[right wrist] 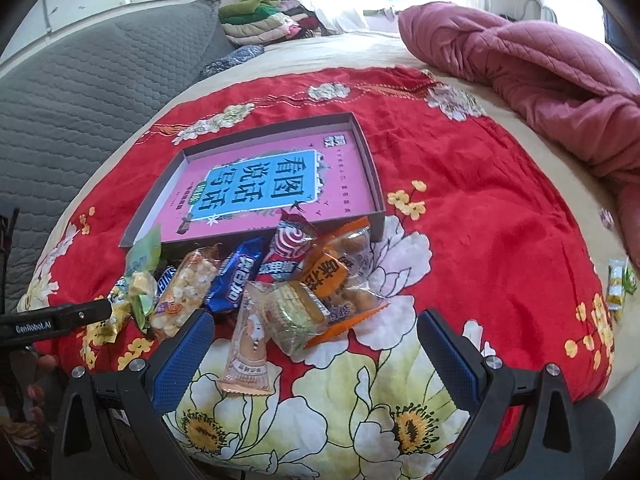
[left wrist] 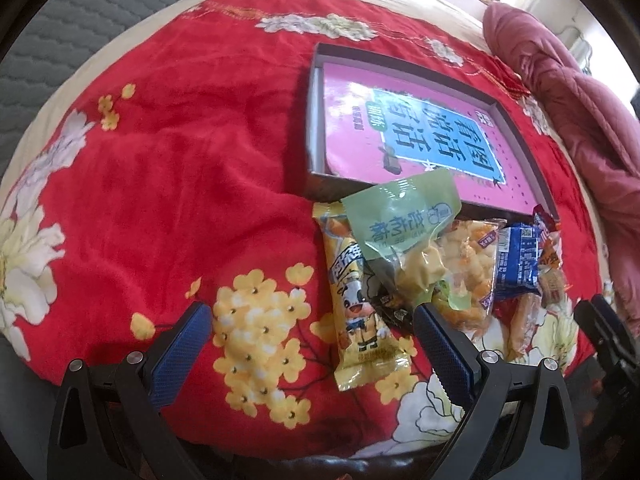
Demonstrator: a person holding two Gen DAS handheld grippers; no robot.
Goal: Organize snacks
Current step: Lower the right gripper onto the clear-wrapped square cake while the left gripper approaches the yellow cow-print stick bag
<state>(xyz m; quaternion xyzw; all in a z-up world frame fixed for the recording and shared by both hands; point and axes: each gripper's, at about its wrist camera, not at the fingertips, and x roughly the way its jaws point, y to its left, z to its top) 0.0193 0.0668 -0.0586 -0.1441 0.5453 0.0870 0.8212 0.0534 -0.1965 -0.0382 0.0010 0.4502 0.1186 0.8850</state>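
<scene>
Both our claws, left claw (left wrist: 312, 322) and right claw (right wrist: 316, 330), gape empty; the green packet (left wrist: 396, 216) half-hides the snack pile (right wrist: 256, 284) and the box (left wrist: 516, 128) edge.

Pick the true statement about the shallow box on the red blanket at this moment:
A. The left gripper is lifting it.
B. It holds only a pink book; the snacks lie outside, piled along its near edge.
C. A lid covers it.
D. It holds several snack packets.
B: the box shows just the pink book, while the snack pile sits on the blanket by its near wall.
</scene>
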